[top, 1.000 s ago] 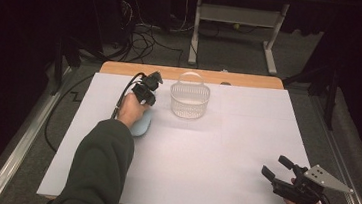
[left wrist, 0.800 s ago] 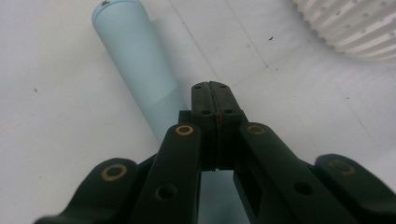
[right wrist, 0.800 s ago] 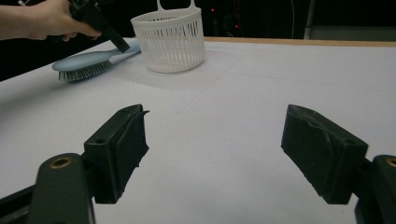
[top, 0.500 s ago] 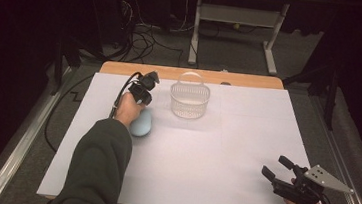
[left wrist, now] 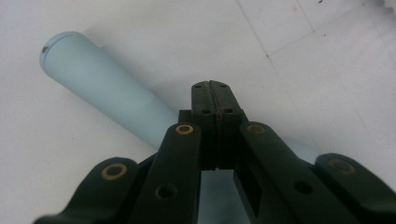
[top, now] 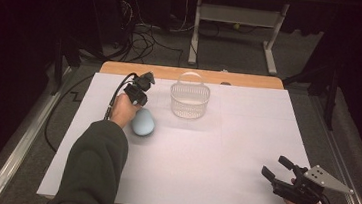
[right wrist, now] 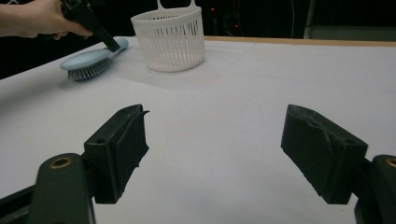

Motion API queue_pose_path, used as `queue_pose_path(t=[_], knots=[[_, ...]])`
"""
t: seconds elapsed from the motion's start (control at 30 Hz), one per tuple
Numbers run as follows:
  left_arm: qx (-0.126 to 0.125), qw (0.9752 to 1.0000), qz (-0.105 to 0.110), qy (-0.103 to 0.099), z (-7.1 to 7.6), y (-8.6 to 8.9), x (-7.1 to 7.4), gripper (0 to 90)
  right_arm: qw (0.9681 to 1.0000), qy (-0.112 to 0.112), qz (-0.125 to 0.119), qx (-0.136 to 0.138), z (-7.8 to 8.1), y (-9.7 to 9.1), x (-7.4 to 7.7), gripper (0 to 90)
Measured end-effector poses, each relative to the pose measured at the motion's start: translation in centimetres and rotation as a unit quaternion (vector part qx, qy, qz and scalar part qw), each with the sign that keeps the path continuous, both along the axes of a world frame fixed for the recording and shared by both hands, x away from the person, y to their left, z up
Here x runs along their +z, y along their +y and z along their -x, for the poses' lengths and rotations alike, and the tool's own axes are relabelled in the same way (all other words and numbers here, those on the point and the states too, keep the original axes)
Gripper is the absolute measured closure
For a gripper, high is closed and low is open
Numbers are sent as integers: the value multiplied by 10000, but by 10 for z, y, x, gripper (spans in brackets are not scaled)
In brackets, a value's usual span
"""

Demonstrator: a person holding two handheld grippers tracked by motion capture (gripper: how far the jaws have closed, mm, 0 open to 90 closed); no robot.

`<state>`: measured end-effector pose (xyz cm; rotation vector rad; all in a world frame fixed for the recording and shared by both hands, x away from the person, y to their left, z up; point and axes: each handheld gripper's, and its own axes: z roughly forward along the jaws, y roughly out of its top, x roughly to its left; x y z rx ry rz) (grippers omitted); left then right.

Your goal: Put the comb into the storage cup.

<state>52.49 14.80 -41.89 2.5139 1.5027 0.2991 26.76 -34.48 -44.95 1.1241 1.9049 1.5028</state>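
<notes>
White table (top: 244, 153), hairbrush (top: 143, 122) (pale blue), closed left claw (top: 141, 89)

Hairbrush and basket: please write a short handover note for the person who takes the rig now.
Left gripper: jaws shut, nothing between them, tip just above the light blue hairbrush handle.
Right gripper: open, holding nothing, low over the near right of the table.
Hairbrush: bristles down, left of the white basket, apart from it.
Done: nothing gripped.
Left: probably open the left jaws, grip the handle, put the brush in the basket.
</notes>
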Motion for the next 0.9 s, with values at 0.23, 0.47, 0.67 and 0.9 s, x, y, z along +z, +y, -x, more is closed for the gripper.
queue_pose_path(t=[0.23, 0.47, 0.67, 0.9], knots=[[109, 9999, 2, 31, 1, 8, -4, 879, 10000, 1, -1, 7, 0, 0, 0, 226], [241, 9997, -34, 75, 4, 21, -5, 879, 10000, 1, 23, 16, -1, 0, 0, 226], [355, 9994, -12, 43, 9, 34, -5, 879, 10000, 2, 27, 15, 0, 1, 0, 226], [383, 9992, -73, 52, 17, 45, -5, 878, 10000, 7, 28, 14, -1, 1, 0, 226]])
